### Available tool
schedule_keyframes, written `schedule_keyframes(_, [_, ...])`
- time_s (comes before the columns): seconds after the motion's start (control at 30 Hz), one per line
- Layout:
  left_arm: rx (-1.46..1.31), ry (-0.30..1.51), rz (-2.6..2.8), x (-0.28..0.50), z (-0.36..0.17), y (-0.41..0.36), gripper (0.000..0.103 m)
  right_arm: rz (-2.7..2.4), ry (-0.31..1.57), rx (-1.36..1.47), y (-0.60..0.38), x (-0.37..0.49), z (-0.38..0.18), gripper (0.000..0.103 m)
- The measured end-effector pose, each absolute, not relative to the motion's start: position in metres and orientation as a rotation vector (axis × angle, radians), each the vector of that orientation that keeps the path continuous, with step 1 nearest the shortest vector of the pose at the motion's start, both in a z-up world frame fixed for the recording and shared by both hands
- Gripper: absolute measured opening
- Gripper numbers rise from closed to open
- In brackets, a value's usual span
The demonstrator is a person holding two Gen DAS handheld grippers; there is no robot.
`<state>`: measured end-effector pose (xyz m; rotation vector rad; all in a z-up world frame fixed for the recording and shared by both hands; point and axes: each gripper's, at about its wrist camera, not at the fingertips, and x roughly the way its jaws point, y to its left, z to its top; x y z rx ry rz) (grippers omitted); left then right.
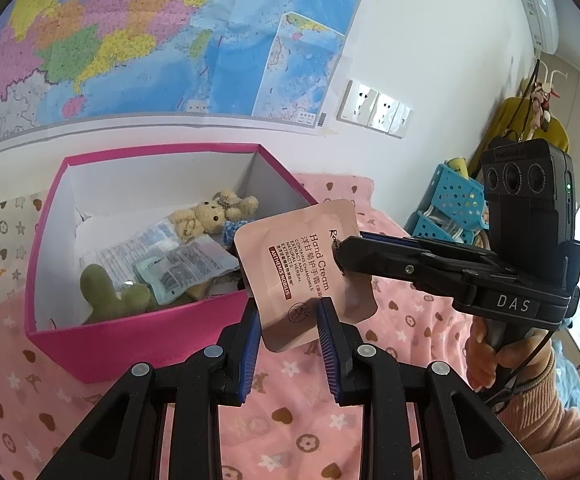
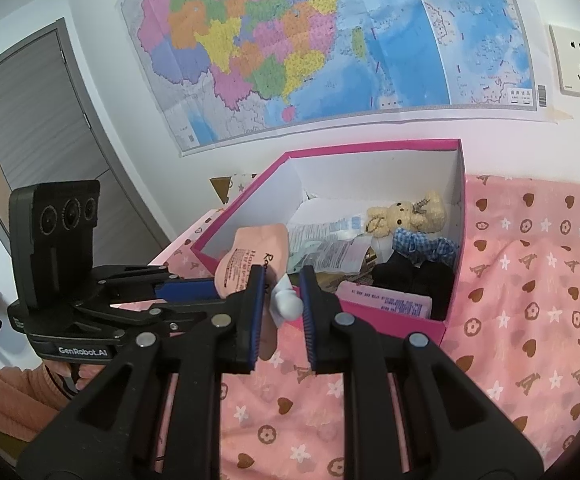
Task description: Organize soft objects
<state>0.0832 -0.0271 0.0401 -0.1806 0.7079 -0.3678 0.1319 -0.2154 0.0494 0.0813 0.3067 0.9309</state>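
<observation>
Teddy bear (image 1: 210, 216) lies inside pink box (image 1: 138, 344).

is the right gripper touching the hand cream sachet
Touching. In the left wrist view the right gripper is closed on the edge of the hand cream sachet, its black fingers clamping over the printed side.

Bright, soft daylight throughout; sharp centres, strong fisheye bending and dark corner vignetting.
</observation>
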Motion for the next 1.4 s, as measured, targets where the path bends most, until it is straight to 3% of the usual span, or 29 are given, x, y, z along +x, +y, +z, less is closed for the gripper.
schedule_keyframes(1.4, [-0.171, 0.722, -0.335, 0.124, 0.041, -0.016, 0.027, 0.916, 0.337, 0.098, -0.208, 0.175, 0.062, 0.02])
